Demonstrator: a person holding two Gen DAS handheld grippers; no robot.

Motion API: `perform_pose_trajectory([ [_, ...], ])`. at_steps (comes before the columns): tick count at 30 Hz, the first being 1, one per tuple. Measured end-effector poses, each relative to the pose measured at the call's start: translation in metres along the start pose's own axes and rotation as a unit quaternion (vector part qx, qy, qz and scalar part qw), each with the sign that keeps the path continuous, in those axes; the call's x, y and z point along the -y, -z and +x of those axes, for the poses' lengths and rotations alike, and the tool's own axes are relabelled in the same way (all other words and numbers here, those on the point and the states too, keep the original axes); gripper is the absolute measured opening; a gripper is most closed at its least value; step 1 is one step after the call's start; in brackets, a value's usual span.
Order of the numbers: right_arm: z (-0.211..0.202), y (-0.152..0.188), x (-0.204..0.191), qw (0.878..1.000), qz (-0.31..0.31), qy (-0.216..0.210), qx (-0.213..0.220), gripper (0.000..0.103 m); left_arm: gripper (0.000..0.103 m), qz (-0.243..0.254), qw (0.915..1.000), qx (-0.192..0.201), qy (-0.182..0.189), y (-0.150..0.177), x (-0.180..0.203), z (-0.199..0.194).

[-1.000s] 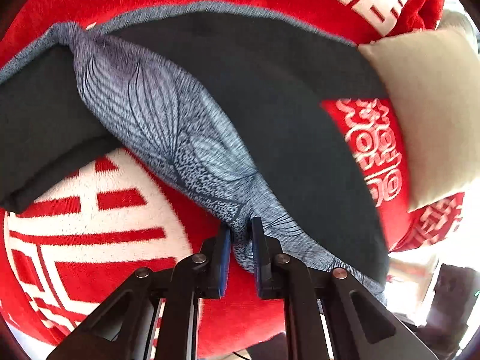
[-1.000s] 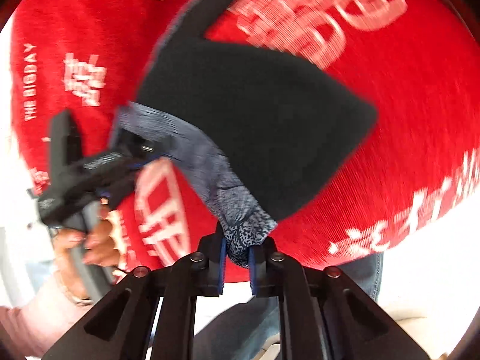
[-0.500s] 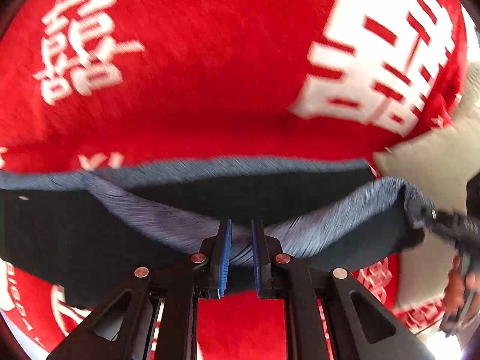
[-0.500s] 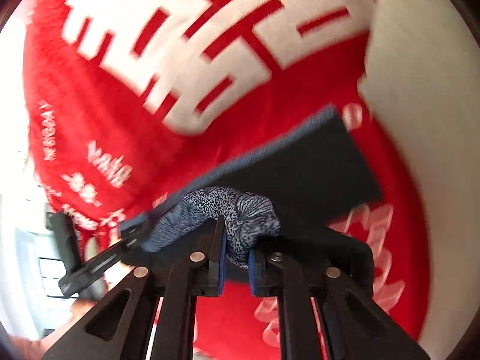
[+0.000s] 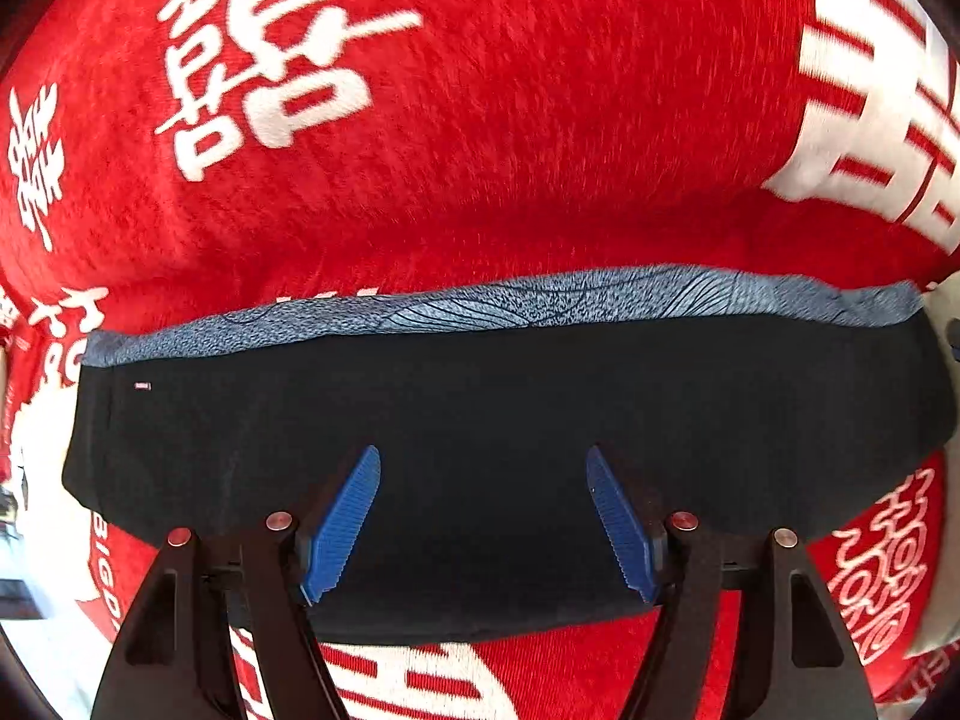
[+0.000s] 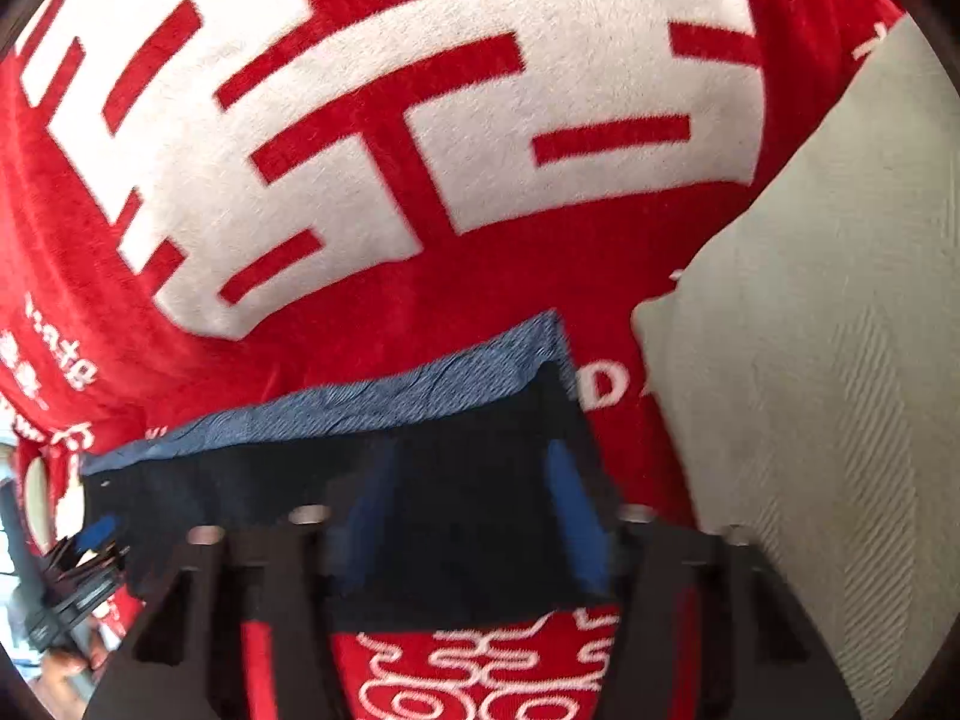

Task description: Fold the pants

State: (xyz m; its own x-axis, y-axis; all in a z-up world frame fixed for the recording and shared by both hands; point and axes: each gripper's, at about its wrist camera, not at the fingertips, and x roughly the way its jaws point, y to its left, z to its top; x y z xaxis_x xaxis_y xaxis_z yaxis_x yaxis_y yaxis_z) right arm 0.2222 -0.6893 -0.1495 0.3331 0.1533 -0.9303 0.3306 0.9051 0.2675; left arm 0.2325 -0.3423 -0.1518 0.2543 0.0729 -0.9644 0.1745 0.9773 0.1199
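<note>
The pants lie folded flat on a red blanket, a dark band with a blue patterned edge along its far side. My left gripper hangs over the dark cloth with its jaws opening; the blue pads stand wide apart and nothing is pinched between them. In the right wrist view the pants end near a pale cushion. My right gripper, blurred, is opening above that end, with dark cloth beneath the gap but no fold gripped.
The red blanket carries large white characters. A pale ribbed cushion lies at the right of the pants. The other gripper and a hand show at the lower left of the right wrist view.
Both grippers carried the patterned edge across and down onto the blanket, then let go. The pants went from hanging bunched to lying flat, and both pairs of jaws have spread.
</note>
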Motion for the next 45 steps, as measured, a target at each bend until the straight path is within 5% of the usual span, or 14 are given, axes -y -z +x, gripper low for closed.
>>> perform_pose_trajectory([
  [3, 0.008, 0.011, 0.007, 0.999, 0.042, -0.009, -0.033, 0.043, 0.072, -0.006, 0.9999, -0.009, 0.010, 0.002, 0.004, 0.002],
  [8, -0.006, 0.063, 0.028, 0.990, 0.136, -0.003, -0.028, 0.043, 0.072, 0.008, 0.9997, -0.018, 0.011, 0.010, 0.008, 0.004],
  [14, 0.017, 0.065, 0.045, 0.984, 0.178, 0.013, -0.020, 0.043, 0.072, 0.007, 0.9995, -0.028, 0.013, 0.005, 0.016, 0.018],
  [15, 0.023, 0.059, 0.043, 0.985, 0.172, 0.019, -0.015, 0.039, 0.072, 0.008, 0.9995, -0.030, 0.011, 0.004, 0.018, 0.019],
  [16, 0.025, 0.056, 0.041, 0.986, 0.164, 0.024, -0.012, 0.015, 0.072, 0.011, 0.9994, -0.031, 0.012, 0.003, 0.020, 0.020],
  [20, 0.017, 0.066, 0.035, 0.990, 0.135, 0.037, -0.014, 0.012, 0.077, 0.035, 0.9991, -0.022, 0.014, 0.006, 0.029, 0.016],
  [22, 0.025, 0.078, 0.040, 0.989, 0.133, 0.048, -0.044, 0.016, 0.077, 0.039, 0.9987, -0.030, 0.011, 0.007, 0.031, 0.021],
  [23, 0.027, 0.080, 0.041, 0.988, 0.136, 0.051, -0.054, 0.028, 0.077, 0.035, 0.9988, -0.030, 0.014, 0.006, 0.030, 0.021],
  [25, 0.009, 0.082, 0.039, 0.989, 0.125, 0.078, -0.034, 0.035, 0.077, 0.029, 0.9992, -0.022, 0.017, 0.003, 0.029, 0.022],
  [29, -0.024, 0.070, 0.004, 0.994, 0.049, 0.090, 0.049, 0.035, 0.077, 0.028, 0.9988, -0.036, 0.017, 0.001, 0.032, 0.042],
  [32, 0.001, 0.049, -0.014, 0.998, 0.010, 0.058, 0.031, 0.035, 0.077, 0.041, 0.9987, -0.031, 0.009, 0.004, 0.038, 0.047],
  [36, 0.051, 0.037, -0.002, 0.998, 0.024, 0.056, -0.028, 0.035, 0.086, 0.052, 0.9984, -0.021, -0.007, 0.006, 0.040, 0.050],
  [40, 0.037, 0.038, 0.008, 0.996, 0.028, 0.079, 0.009, 0.033, 0.088, 0.046, 0.9987, -0.021, 0.006, 0.004, 0.034, 0.057],
  [45, -0.001, 0.053, 0.027, 0.992, 0.103, 0.070, 0.015, 0.054, 0.088, 0.047, 0.9985, -0.024, 0.015, 0.006, 0.021, 0.057],
])
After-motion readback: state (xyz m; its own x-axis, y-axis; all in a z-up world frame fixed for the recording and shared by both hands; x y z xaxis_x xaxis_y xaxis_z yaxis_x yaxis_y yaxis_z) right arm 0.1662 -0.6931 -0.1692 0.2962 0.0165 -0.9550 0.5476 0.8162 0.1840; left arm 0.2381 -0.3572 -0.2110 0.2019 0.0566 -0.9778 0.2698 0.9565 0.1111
